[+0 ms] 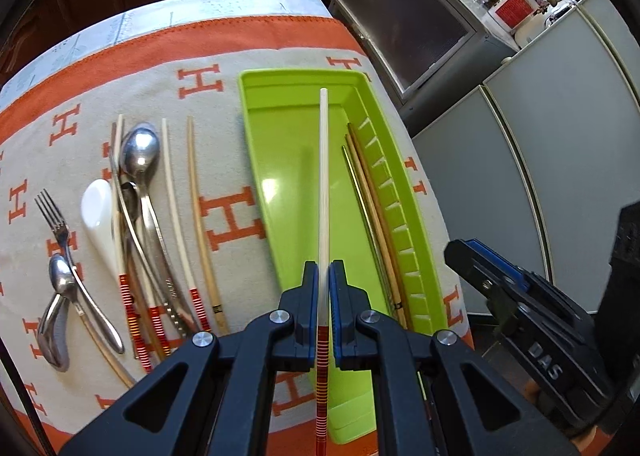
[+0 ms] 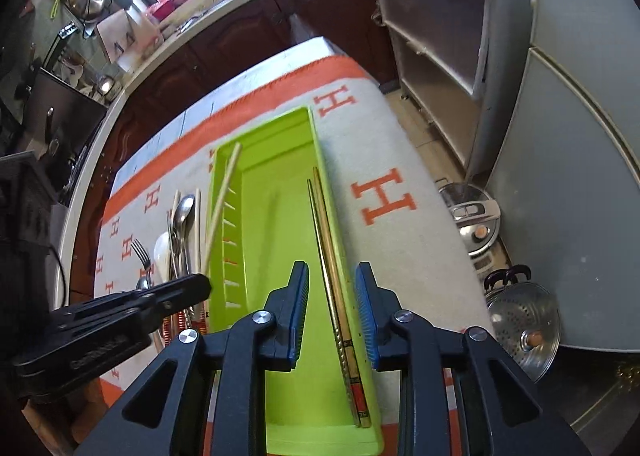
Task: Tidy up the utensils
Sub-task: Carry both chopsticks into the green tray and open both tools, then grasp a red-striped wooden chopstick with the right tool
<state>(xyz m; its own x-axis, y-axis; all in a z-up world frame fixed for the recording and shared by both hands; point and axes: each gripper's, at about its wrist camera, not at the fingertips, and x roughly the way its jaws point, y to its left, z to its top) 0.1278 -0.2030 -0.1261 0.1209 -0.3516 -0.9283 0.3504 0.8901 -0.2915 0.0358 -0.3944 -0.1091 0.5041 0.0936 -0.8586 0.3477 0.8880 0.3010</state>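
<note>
My left gripper (image 1: 324,270) is shut on a white chopstick (image 1: 323,175) with a red-striped end and holds it above the green tray (image 1: 280,159). Three chopsticks (image 1: 368,215) lie along the tray's right side. In the right wrist view my right gripper (image 2: 331,276) is open and empty above the near end of the tray (image 2: 276,191), over those chopsticks (image 2: 328,252). The held chopstick (image 2: 224,191) shows there above the tray's left side. My left gripper (image 2: 192,288) shows at the left. Left of the tray lie more chopsticks (image 1: 200,215), spoons (image 1: 138,159), a white spoon (image 1: 98,211) and a fork (image 1: 56,223).
The table carries a grey cloth with orange H marks (image 1: 232,215). A shelf unit (image 2: 432,47) and a fridge (image 2: 580,175) stand to the right. Pots (image 2: 524,320) sit on the floor by the table's right edge. My right gripper (image 1: 520,296) shows at the right of the left wrist view.
</note>
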